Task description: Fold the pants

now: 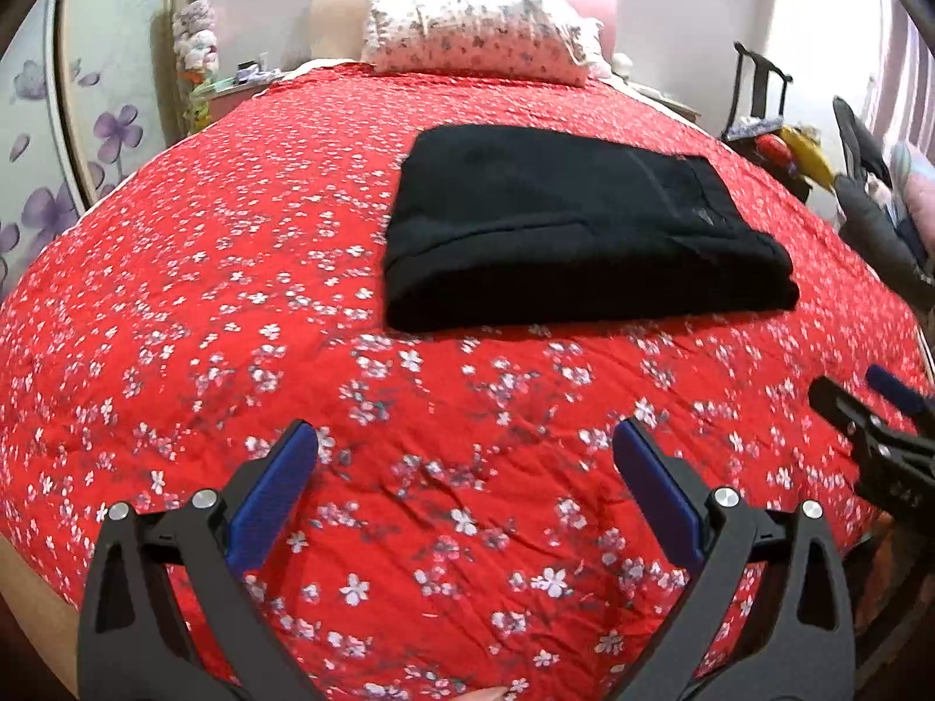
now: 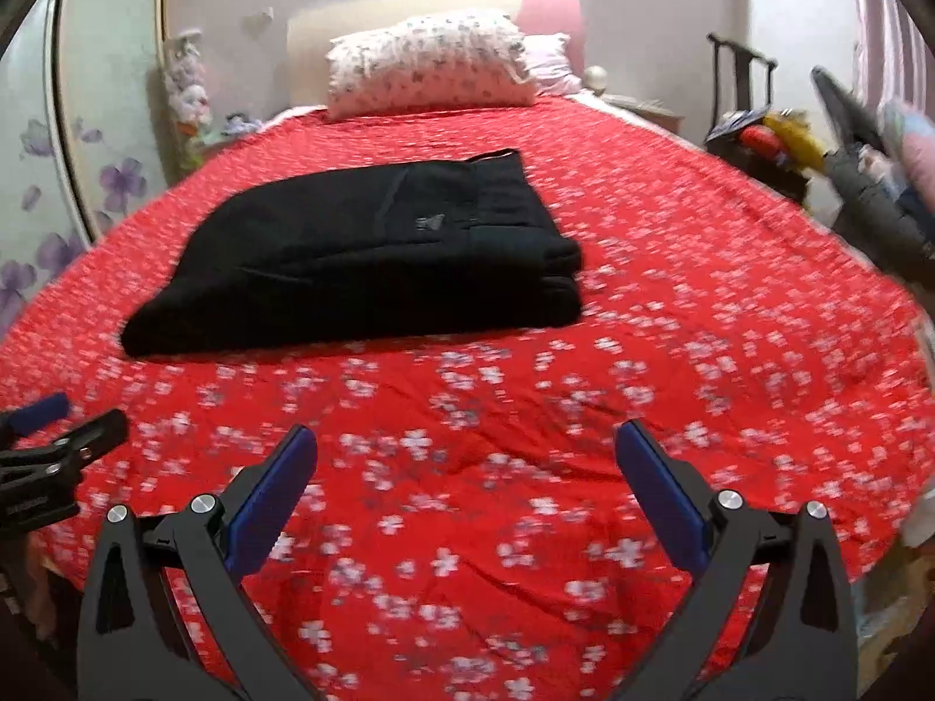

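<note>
The black pants (image 1: 578, 228) lie folded on the red floral bedspread (image 1: 204, 292). Only the right wrist view shows their small grey logo (image 2: 430, 223). The left gripper (image 1: 464, 455) and the right gripper (image 2: 466, 458) are both spread apart, holding nothing.

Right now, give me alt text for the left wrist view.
Folded black pants lie on a red floral bedspread, beyond the open, empty left gripper. A floral pillow sits at the headboard, and the right gripper pokes in at the right edge.

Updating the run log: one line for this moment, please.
pants: folded, on bedspread | left gripper: open, empty | right gripper: open, empty
</note>
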A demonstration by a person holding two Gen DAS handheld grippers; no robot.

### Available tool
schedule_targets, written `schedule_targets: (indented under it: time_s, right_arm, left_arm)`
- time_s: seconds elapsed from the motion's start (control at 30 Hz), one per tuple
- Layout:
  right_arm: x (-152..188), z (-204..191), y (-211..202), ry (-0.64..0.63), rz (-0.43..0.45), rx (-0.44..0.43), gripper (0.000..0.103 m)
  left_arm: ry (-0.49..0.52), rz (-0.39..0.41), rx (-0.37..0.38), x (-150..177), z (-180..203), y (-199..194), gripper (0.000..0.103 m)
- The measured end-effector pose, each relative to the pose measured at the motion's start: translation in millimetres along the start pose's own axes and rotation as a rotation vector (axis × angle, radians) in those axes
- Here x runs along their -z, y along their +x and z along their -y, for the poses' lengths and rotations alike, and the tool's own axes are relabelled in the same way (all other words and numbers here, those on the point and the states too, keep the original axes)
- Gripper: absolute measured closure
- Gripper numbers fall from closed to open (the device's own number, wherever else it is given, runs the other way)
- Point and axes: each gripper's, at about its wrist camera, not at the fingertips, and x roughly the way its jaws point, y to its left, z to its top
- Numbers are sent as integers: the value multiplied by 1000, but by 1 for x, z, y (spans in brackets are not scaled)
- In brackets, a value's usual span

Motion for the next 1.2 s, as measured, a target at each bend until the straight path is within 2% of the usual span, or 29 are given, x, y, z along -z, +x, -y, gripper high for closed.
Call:
schedule_targets:
  time_s: [0.03,0.23,1.2]
  right_arm:
    - [0,-2,-2,-17,10,28,1]
    - [5,-14,-6,-96,29,72,1]
    - [5,-17,1,-94,-21,45,1]
  left_arm:
    - [6,-4,-3,1,1,1,2]
    - [33,-20,-7,4,8,6,2]
    - [46,-29,-45,13,23,9,2]
